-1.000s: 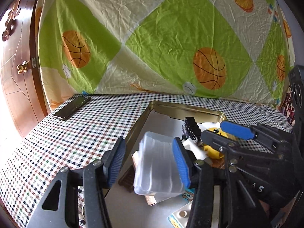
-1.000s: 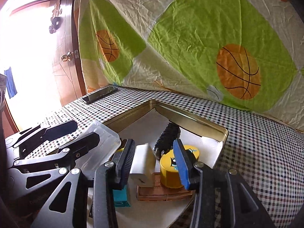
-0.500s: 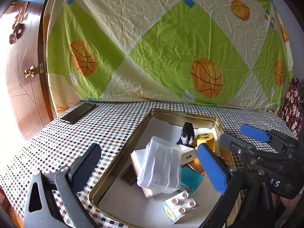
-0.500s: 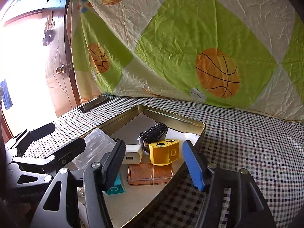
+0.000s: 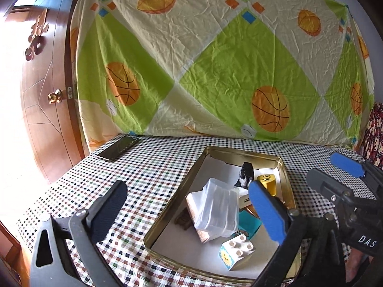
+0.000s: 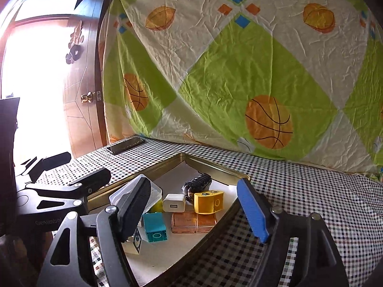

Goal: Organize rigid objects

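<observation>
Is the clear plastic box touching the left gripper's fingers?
Apart. The left wrist view shows the clear plastic box lying in the tin, with the fingers spread wide, clear of it.

The tray [image 5: 286, 184] is brass-toned metal with a dull sheen on its walls, and its floor looks like matt white paper. A clear, glossy plastic box [image 5: 216, 211] lies in it, with a smooth yellow plastic block [image 6: 208, 202], a teal one [image 6: 154, 227] and a white glossy charger [image 6: 174, 202]. The tablecloth [image 5: 148, 174] is matt checked cloth. The sheet [image 5: 215, 59] at its far edge is creased cloth. The door [image 5: 45, 110] is polished wood with a shiny metal knob [image 5: 54, 96]. The phone [image 5: 118, 148] at the far left corner is glossy black.
</observation>
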Demonstrator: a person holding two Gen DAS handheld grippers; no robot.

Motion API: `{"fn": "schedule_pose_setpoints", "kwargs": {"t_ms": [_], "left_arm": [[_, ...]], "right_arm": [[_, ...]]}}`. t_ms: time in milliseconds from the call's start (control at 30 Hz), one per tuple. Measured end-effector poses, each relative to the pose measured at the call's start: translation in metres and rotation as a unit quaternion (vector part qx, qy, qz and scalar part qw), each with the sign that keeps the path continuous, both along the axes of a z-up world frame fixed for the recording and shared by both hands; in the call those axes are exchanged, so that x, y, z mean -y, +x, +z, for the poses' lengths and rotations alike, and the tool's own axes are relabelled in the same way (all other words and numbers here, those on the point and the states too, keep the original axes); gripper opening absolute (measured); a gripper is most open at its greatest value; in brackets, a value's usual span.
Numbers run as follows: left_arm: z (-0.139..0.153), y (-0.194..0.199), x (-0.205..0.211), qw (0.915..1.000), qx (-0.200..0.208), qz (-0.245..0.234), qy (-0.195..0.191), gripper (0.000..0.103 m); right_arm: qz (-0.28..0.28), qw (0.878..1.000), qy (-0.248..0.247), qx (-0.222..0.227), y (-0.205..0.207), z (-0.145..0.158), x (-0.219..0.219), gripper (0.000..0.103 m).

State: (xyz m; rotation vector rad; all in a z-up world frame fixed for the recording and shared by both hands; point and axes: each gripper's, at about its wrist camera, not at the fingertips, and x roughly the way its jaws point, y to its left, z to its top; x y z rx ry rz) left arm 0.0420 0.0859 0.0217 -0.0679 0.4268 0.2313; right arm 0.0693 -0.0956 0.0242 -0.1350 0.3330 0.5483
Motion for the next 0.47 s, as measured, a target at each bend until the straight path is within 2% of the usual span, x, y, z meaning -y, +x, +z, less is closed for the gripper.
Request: {"fn": "schedule_pose_setpoints", "kwargs": {"t_ms": [133, 467], "left_arm": [[0.0002, -0.0011, -0.0099, 0.9999, -0.002, 0.008, -0.013, 0.103], [0.0009, -0.0053, -0.0089, 0.9998, 0.009, 0.015, 0.011, 0.103]], "right_arm": [[0.005, 1.000, -0.002, 0.005, -0.0042, 0.0019, -0.0033, 0.076], [0.008, 1.000, -0.010, 0.008, -0.0092, -0.0001, -0.0063, 0.077]]}}
